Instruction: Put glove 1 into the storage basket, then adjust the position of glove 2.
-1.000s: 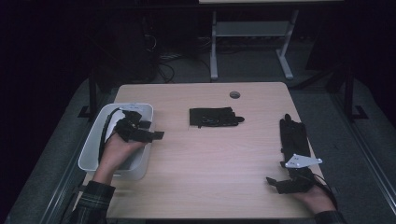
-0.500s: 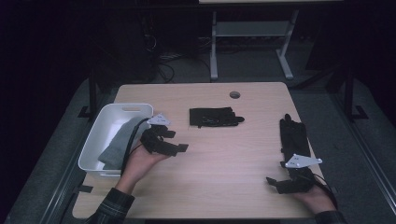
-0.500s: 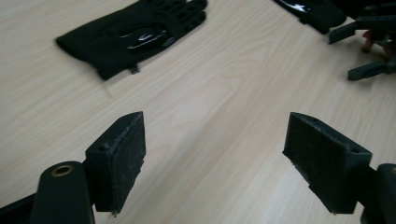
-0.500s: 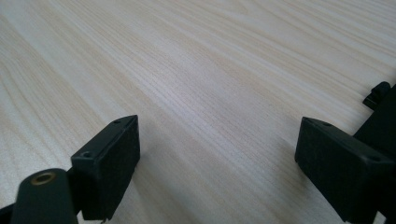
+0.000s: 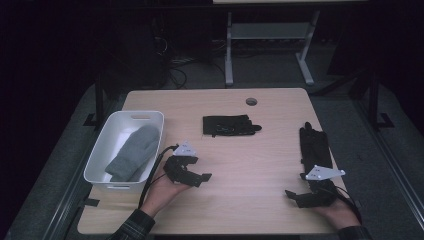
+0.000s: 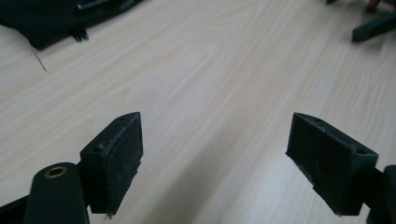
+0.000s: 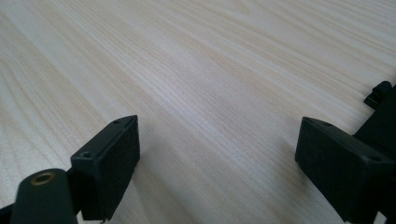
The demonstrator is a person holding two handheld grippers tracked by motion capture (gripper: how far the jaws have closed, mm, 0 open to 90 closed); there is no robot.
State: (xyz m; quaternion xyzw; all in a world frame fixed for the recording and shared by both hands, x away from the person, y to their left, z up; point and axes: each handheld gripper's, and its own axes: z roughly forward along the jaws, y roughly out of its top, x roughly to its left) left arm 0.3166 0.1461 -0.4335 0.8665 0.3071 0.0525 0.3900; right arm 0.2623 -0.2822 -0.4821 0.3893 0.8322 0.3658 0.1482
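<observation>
A grey mitten [image 5: 132, 152] lies inside the white bin [image 5: 150, 119] at the table's left. My left gripper [image 5: 199, 169] rests on the wood just right of the bin, open and empty; in the left gripper view its jaws [image 6: 215, 126] stand wide apart over bare table. One black glove [image 5: 230, 125] lies flat at the centre back, and its edge shows in the left gripper view [image 6: 42, 18]. A second black glove [image 5: 315, 145] lies near the right edge. My right gripper [image 5: 296, 185] sits just in front of it, open [image 7: 218, 125] and holding nothing.
The wooden table [image 5: 250, 165] has a round cable hole [image 5: 251, 101] at the back. Bare wood stretches between the two grippers. Beyond the table are dark floor, cables and a desk frame [image 5: 270, 35].
My left gripper has come out of the bin and moved right and nearer onto the table, leaving the grey mitten uncovered in the bin. The right gripper has stayed put.
</observation>
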